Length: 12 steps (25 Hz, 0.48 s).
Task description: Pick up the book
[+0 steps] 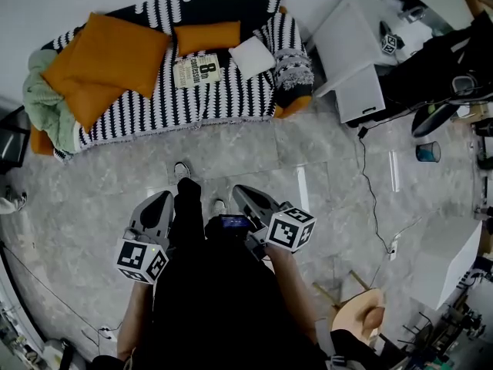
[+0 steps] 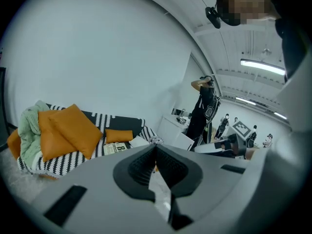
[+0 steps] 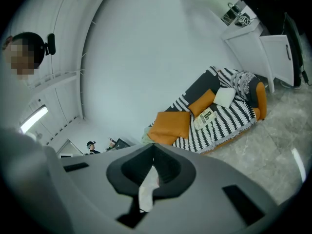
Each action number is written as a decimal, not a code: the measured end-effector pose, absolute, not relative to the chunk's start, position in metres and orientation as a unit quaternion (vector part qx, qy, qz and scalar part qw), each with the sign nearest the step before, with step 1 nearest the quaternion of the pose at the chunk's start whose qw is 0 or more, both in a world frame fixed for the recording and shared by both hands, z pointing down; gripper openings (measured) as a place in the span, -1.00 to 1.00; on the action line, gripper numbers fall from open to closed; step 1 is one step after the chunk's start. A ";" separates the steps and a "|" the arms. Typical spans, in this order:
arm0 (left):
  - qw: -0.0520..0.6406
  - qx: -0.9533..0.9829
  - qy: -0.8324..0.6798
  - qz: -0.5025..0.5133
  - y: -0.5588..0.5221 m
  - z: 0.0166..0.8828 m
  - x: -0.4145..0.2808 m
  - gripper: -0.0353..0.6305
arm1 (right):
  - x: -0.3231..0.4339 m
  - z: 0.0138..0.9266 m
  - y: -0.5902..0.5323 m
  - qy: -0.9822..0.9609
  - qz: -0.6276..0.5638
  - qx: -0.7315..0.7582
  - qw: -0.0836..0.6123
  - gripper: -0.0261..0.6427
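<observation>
I am holding my left gripper (image 2: 156, 149) low in front of me, its two grey jaws pressing together with nothing between them. My right gripper (image 3: 153, 149) is hanging just beside it on the right, its jaws likewise closed and empty. Both are pointing across the pale grey marbled floor (image 1: 231, 153) toward the orange sofa (image 1: 295, 106), which is standing well apart from them against the far wall under a black-and-white striped blanket (image 1: 231, 99). The cream paperback book (image 1: 197, 71) with a big black "8" on its cover is lying flat on the seat, near the middle. A small orange rectangular cushion (image 1: 206, 37) is sitting just behind it and a white square pillow (image 1: 253, 57) just to its right. Two large orange cushions (image 1: 115, 52) are leaning at the left, beside a crumpled pale green blanket (image 1: 42, 102).
</observation>
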<state>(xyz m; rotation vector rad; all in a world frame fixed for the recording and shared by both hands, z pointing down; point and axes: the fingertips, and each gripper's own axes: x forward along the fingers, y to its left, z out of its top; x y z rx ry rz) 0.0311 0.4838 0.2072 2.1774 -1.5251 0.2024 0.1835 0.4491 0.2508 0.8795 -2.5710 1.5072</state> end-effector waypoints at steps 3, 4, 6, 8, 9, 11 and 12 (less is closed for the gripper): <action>0.232 0.799 -0.549 0.075 0.459 0.207 0.021 -0.85 | 0.177 0.248 0.427 -0.825 0.482 0.294 0.010 -0.87; 0.230 0.802 -0.546 0.074 0.450 0.207 0.017 -0.85 | 0.173 0.247 0.419 -0.824 0.481 0.298 0.007 -0.87; 0.225 0.807 -0.542 0.072 0.430 0.203 0.007 -0.85 | 0.163 0.244 0.402 -0.823 0.480 0.303 0.004 -0.87; 0.218 0.810 -0.540 0.070 0.409 0.199 -0.006 -0.85 | 0.152 0.240 0.386 -0.824 0.477 0.305 0.006 -0.87; 0.216 0.810 -0.540 0.069 0.399 0.198 -0.013 -0.85 | 0.146 0.238 0.378 -0.825 0.475 0.305 0.007 -0.87; 0.215 0.809 -0.543 0.065 0.380 0.196 -0.031 -0.85 | 0.133 0.233 0.360 -0.827 0.470 0.308 0.009 -0.87; 0.215 0.808 -0.545 0.064 0.372 0.195 -0.040 -0.85 | 0.126 0.230 0.352 -0.827 0.468 0.311 0.009 -0.87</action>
